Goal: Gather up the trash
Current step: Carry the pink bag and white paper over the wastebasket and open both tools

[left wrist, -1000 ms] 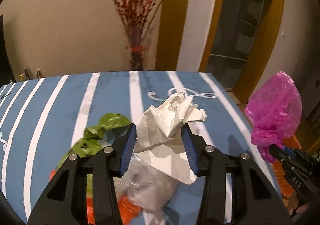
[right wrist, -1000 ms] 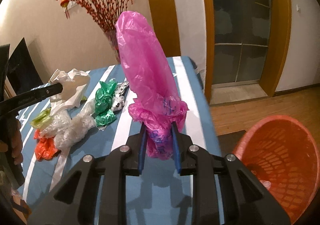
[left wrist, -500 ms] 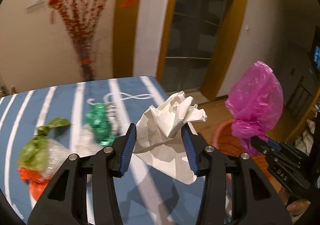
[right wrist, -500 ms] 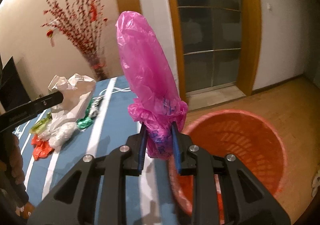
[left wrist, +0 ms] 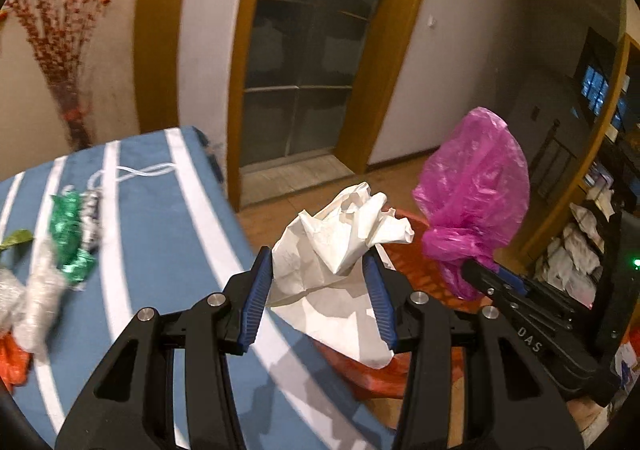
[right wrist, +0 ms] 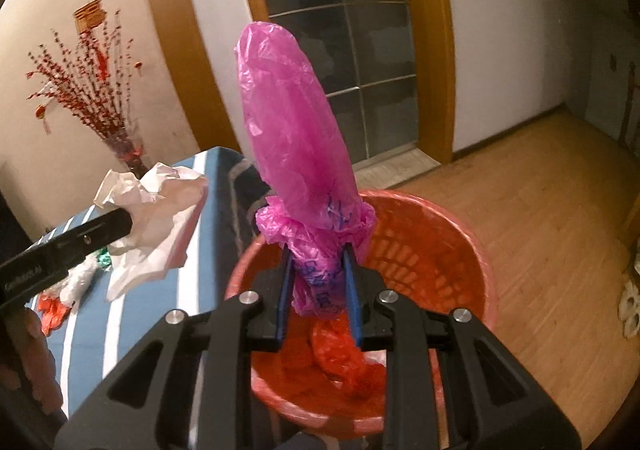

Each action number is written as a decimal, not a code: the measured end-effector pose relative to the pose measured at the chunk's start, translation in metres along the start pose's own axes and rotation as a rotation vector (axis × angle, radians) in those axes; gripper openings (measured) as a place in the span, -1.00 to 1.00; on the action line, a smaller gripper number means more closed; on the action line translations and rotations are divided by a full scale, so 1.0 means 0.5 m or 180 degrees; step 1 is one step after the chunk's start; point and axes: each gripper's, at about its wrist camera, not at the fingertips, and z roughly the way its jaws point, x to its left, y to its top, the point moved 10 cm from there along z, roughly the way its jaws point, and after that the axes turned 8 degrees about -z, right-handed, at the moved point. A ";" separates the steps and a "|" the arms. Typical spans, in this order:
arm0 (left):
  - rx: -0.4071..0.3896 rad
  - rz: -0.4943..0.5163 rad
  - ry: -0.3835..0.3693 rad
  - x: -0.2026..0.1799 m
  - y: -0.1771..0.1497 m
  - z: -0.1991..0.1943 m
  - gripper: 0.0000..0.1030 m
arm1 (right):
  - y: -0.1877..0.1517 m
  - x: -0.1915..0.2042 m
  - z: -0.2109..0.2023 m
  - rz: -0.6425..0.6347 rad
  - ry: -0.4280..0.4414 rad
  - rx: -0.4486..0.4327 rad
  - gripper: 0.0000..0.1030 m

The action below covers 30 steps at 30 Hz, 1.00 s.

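Note:
My left gripper (left wrist: 318, 264) is shut on a crumpled white paper (left wrist: 340, 246), held above the table's right edge with the orange basket (left wrist: 420, 262) partly hidden behind it. In the right wrist view my right gripper (right wrist: 316, 254) is shut on a puffed pink plastic bag (right wrist: 292, 118) directly above the orange trash basket (right wrist: 452, 246), which holds red plastic at its bottom. The same pink bag (left wrist: 476, 190) shows at the right of the left wrist view, and the white paper (right wrist: 156, 206) at the left of the right wrist view.
The blue and white striped table (left wrist: 160, 218) carries green foil trash (left wrist: 72, 238), clear plastic wrap (left wrist: 36, 294) and an orange scrap (left wrist: 12, 362). A vase of red branches (right wrist: 120, 142) stands at the table's far end. Wooden floor (right wrist: 540, 186) surrounds the basket; cluttered shelves (left wrist: 580, 234) stand right.
Both grippers have swung to the right, off the table and towards the basket, each still holding its trash. The basket now lies under the pink bag.

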 end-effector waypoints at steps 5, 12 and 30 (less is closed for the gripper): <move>0.0127 0.0052 -0.0071 -0.043 -0.024 0.040 -0.10 | -0.017 -0.043 0.011 0.0076 -0.0049 0.0058 -0.53; 0.0269 0.0099 -0.0103 -0.073 -0.049 0.080 -0.10 | -0.029 -0.077 0.028 0.0157 -0.0076 0.0115 -0.52; 0.0495 0.0062 0.0031 -0.054 -0.089 0.122 0.24 | -0.053 -0.120 0.051 0.0241 -0.0152 0.0178 -0.19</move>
